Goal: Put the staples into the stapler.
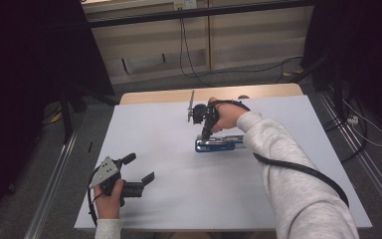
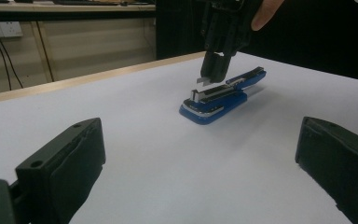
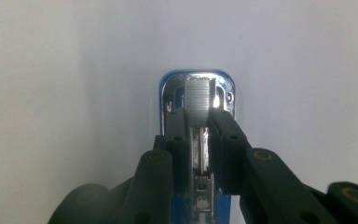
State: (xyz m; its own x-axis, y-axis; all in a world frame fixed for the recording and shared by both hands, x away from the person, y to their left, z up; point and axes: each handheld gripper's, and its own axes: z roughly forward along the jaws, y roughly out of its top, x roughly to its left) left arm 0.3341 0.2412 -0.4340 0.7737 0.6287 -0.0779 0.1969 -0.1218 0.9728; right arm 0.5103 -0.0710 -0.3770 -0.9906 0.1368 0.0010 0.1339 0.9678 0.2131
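- Nearest the camera in the high view, at the near left of the white bench, a hand holds the left tool with its two black jaws spread wide and nothing between them; it rests well apart from the work, pointing towards it.
- Seen along that tool's jaws in the left gripper view, the blue stapler lies flat on the bench past the middle, its top swung open so that the metal staple channel faces up.
- At centre, slightly to the far side, the right tool comes down from above onto the stapler's left end. In the right gripper view its jaws are drawn close around a short silvery strip, apparently a strip of staples, held right over the channel's front end.
- Right of centre, a grey sleeve and the tool's black cable run back towards the near edge.
- Judged from this, the stapler is already open and the strip is in the grip; seating it in the channel, letting go and closing the top remain to be done.
- Whether the strip already touches the channel cannot be told.
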